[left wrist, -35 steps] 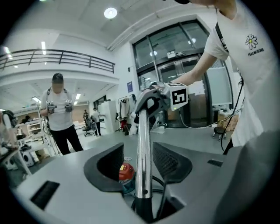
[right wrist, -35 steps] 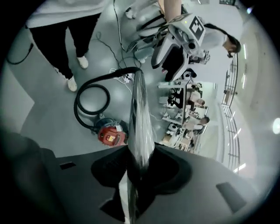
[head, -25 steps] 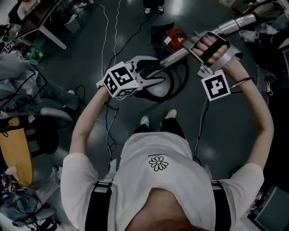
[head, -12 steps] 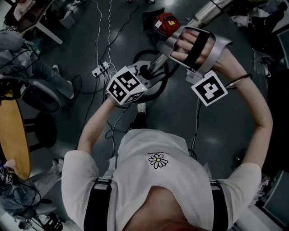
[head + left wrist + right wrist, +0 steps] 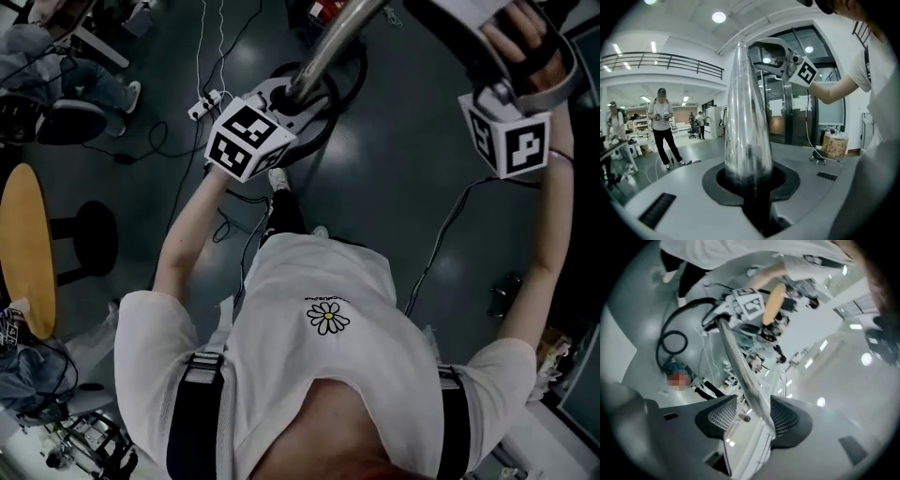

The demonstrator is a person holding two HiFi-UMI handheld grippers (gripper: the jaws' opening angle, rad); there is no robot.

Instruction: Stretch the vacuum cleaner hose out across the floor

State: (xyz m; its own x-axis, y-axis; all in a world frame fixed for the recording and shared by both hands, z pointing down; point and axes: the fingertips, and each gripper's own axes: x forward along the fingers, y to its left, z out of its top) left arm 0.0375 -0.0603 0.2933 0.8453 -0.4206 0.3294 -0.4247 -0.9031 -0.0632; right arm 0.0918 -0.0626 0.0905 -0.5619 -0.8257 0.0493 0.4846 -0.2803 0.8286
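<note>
Our left tongs (image 5: 746,177) have just been closing and are now clenched on the shiny metal tube (image 5: 743,108) of the vacuum cleaner. The tube fills the notch between the dark pads and runs straight away from them. Our right tongs (image 5: 754,416) have just been opening. Their ribbed pads stand released with the same tube passing between them, close to one pad and with a clear gap at the other. In the right gripper view the tube runs on from these pads to the left tongs.

In the head view the left tongs' marker cube (image 5: 246,139) sits near the middle, and our right hand (image 5: 525,42) is out at the upper right, arms spread wide. The black hose (image 5: 349,94) lies on the dark floor (image 5: 412,169) beneath the left tongs. It is curled in a loop rather than drawn out, just ahead of our shoe (image 5: 278,178). A white power strip (image 5: 208,101) lies just left of the loop, with thin cables leading away from it. Well off to the left is a round wooden top (image 5: 23,248). In the left gripper view a person (image 5: 663,126) stands far back in the hall.
</note>
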